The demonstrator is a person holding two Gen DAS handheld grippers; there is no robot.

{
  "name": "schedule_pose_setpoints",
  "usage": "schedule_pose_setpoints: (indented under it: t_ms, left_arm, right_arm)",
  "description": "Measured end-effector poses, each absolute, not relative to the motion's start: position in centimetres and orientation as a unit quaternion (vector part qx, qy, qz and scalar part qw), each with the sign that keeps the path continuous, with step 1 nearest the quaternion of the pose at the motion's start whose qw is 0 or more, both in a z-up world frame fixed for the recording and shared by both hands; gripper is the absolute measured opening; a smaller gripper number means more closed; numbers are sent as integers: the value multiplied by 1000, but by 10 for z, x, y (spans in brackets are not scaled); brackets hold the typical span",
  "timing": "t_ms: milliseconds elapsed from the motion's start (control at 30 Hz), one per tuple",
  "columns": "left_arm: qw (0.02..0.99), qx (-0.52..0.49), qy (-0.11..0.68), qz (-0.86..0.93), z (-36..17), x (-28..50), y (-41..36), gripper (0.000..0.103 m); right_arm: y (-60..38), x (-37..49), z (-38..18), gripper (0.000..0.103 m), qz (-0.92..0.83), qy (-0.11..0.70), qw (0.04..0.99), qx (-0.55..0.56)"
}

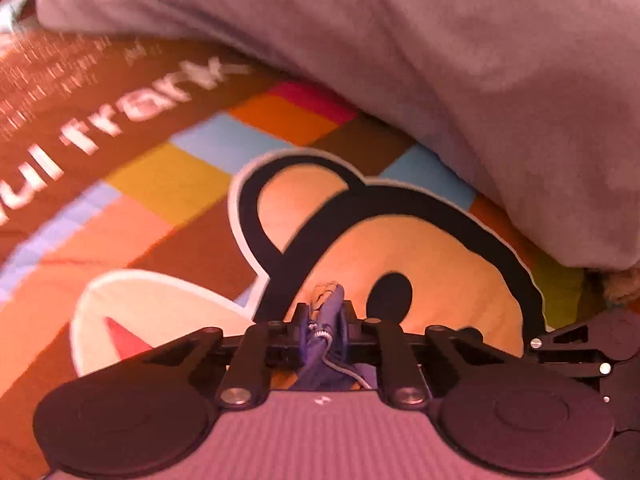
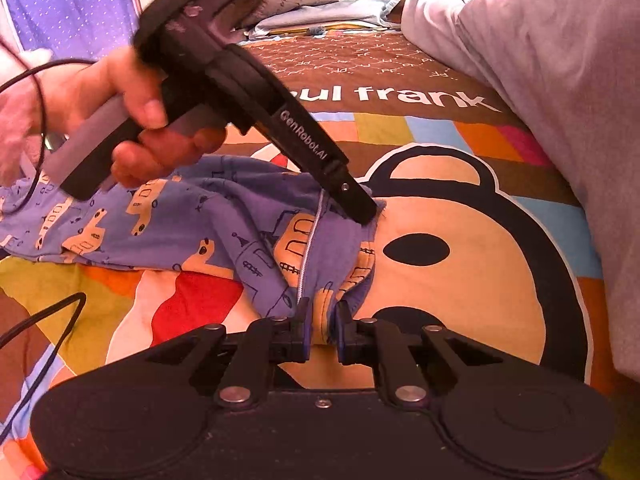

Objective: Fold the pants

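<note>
Small blue pants [image 2: 160, 224] with tan car prints lie crumpled on a colourful printed bedsheet [image 2: 460, 280]. My right gripper [image 2: 322, 328] is shut on the pants' edge near the waistband, beside a white drawstring [image 2: 308, 248]. My left gripper [image 1: 325, 320] is shut on a bunch of the blue fabric [image 1: 324, 340] with the drawstring. In the right wrist view the left gripper [image 2: 366, 216] pinches the waistband a little farther away, held by a hand [image 2: 152, 132].
A grey pillow [image 2: 560, 80] lies along the right side of the bed and also shows in the left wrist view [image 1: 440, 60]. Folded clothes [image 2: 320, 16] sit at the far end. Black cables [image 2: 44, 320] run at the left.
</note>
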State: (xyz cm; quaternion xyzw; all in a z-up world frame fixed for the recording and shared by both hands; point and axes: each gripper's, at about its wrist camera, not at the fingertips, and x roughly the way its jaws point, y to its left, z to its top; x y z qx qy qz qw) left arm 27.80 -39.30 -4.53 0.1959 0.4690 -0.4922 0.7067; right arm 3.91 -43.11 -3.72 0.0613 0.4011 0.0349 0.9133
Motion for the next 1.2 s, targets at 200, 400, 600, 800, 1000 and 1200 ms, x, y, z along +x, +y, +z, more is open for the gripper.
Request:
schedule_pose_setpoints:
  t_ms: [200, 400, 600, 800, 1000, 1200]
  left_arm:
    - [757, 178, 398, -487, -9, 268, -389, 14]
    - [770, 159, 395, -476, -30, 284, -407, 15]
    - [790, 83, 432, -427, -76, 305, -402, 30]
    - [829, 48, 384, -403, -31, 305, -365, 71]
    - [879, 17, 340, -335, 6, 276, -269, 85]
    - [871, 24, 415, -260, -26, 228, -156, 85]
  right_arm:
    - [-445, 30, -18, 11, -2, 353, 931, 90]
    - [-473, 39, -11, 11, -34, 334, 932, 138]
    - [-487, 70, -45, 10, -69, 387, 910, 129]
    - [-490, 63, -33, 38, -90, 356, 924, 104]
    - [-465, 70, -24, 45, -9, 298, 948, 108]
    - [-418, 97, -41, 48, 49, 359, 931, 47]
